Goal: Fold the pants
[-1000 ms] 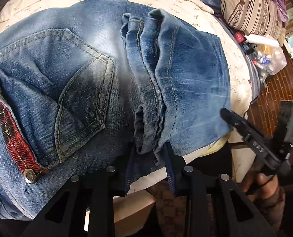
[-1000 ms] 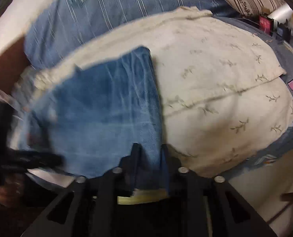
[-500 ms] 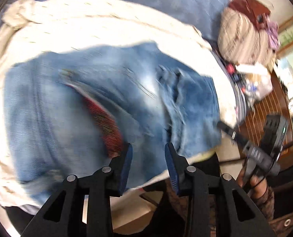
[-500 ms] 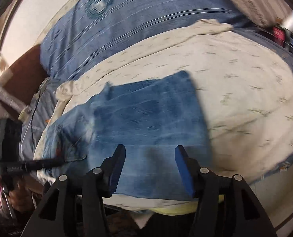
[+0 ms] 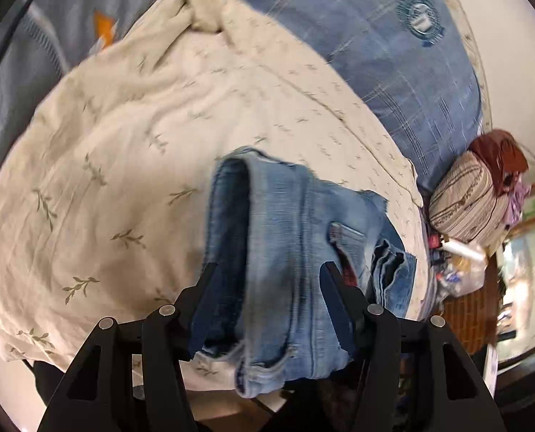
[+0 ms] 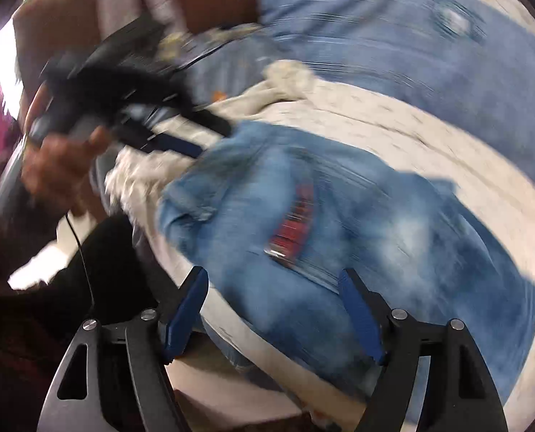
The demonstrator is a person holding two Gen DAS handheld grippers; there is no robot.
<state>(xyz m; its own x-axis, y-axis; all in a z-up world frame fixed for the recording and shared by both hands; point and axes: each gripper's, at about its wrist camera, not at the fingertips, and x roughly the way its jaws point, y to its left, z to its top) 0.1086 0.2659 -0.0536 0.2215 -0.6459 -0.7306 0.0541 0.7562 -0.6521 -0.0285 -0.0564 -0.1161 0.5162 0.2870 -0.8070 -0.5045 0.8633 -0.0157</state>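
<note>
We take the folded jeans [image 5: 296, 252] as our landmark: they lie on the sheet [image 5: 123, 180] at its near edge. Beyond them sits the pillow [image 5: 393, 54], and to their right the striped cushion [image 5: 462, 205], with small clutter [image 5: 458, 266] just before it.

No readable text, labels, brands or numbers in either view. The blue bedcover [image 5: 393, 54] carries a round teal-and-white emblem [image 5: 419, 18] whose lettering, if any, is too blurred to make out; in the right wrist view it is only a pale smear. Small items by the striped cushion [image 5: 463, 208] are too small to read
</note>
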